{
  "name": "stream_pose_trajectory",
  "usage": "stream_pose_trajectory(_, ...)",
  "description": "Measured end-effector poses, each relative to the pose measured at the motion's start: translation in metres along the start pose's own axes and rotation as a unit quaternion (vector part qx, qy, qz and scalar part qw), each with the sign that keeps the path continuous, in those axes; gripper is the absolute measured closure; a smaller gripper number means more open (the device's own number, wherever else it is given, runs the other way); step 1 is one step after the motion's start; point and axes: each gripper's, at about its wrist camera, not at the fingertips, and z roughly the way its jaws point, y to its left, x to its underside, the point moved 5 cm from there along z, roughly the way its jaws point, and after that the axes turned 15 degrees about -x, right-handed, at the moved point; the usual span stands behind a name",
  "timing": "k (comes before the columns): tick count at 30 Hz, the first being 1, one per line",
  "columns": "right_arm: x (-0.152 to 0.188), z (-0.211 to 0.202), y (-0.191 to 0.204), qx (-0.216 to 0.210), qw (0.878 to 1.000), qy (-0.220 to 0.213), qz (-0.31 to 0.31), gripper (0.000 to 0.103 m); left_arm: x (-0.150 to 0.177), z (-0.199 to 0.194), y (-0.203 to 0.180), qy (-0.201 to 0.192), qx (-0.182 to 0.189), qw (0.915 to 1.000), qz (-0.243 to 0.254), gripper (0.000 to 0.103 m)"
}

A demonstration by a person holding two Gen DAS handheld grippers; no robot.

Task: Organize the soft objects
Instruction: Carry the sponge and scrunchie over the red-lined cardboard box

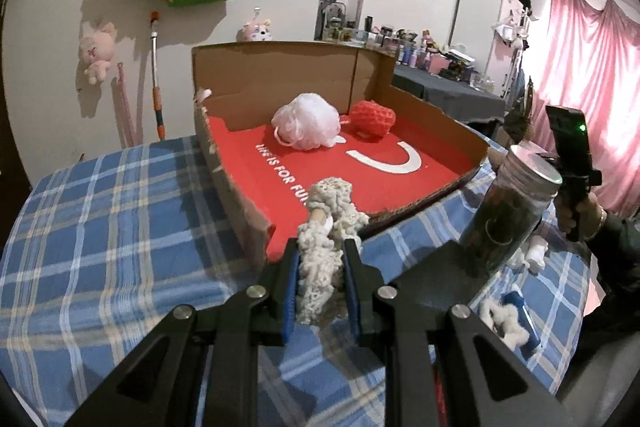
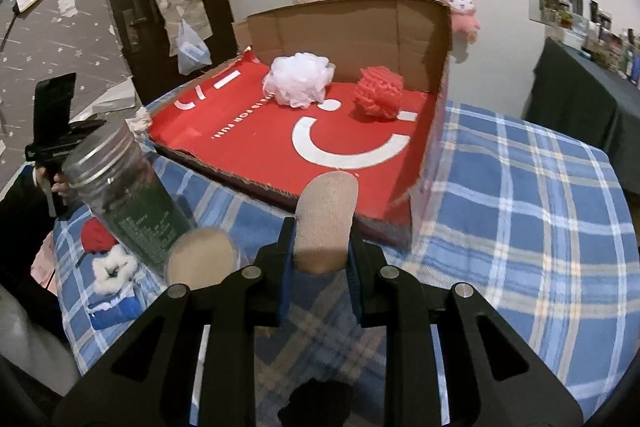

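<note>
Right now my left tongs are pinching a cream woolly piece, its knobbly top rising above the blue pads toward the near edge of the cardboard tray; a pale smooth bit shows through the wool, but I cannot tell what it is. My right tongs are clamped on a beige soft pad, whose lower end is hidden between the pads. Both held pieces hang over the table, which has a blue plaid cloth, just short of the tray's red floor. Inside the tray, toward the back wall, a white mesh puff sits just beside a red net ball, and I cannot tell whether they touch. A clear jar with a metal screw lid stands tilted in the view, its dark contents hard to make out. In the right wrist view a second beige round shape shows blurred beside the jar's base. Loose white fluff and a blue thing lie on the cloth, partly cut off by the linkage. Each camera catches the other hand only at the frame edge, dark and blurred.
</note>
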Motion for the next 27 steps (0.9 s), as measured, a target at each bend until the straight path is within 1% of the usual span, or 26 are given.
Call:
stream_pose_trajectory(3,-0.009,0.007,0.001,-0.016,1.0,0.005,-0.006,0.082,-0.008,0.003,-0.004,-0.003,0.011,0.9999,0.007,0.082)
stream_pose_trajectory(6,-0.019,0.016,0.005,-0.023,0.999,0.014,-0.018,0.082,-0.018,0.007,-0.011,-0.008,0.02,0.9996,0.019,0.082)
stream_pose_trajectory(9,-0.028,0.025,0.005,-0.023,0.999,0.022,-0.024,0.082,-0.027,0.016,-0.016,-0.004,0.022,0.9994,0.027,0.081)
stream_pose_trajectory(11,-0.036,0.032,0.002,-0.017,0.999,0.028,-0.021,0.082,-0.033,0.025,-0.017,0.004,0.017,0.9996,0.024,0.081)
stream_pose_trajectory(15,-0.049,0.047,-0.007,0.026,0.998,0.048,-0.009,0.082,-0.045,0.047,-0.016,0.034,-0.005,0.9994,0.0,0.081)
stream_pose_trajectory(17,-0.054,0.057,-0.013,0.052,0.996,0.066,-0.004,0.08,-0.049,0.058,-0.015,0.055,-0.015,0.9983,-0.014,0.081)
stream_pose_trajectory(20,-0.06,0.073,-0.021,0.095,0.99,0.104,0.001,0.079,-0.051,0.074,-0.018,0.079,-0.028,0.9963,-0.019,0.08)
stream_pose_trajectory(24,-0.064,0.087,-0.028,0.106,0.985,0.135,0.018,0.079,-0.052,0.092,-0.026,0.109,-0.063,0.992,-0.007,0.079)
stream_pose_trajectory(27,-0.063,0.098,-0.032,0.12,0.979,0.162,0.021,0.079,-0.05,0.101,-0.028,0.128,-0.07,0.9894,-0.008,0.079)
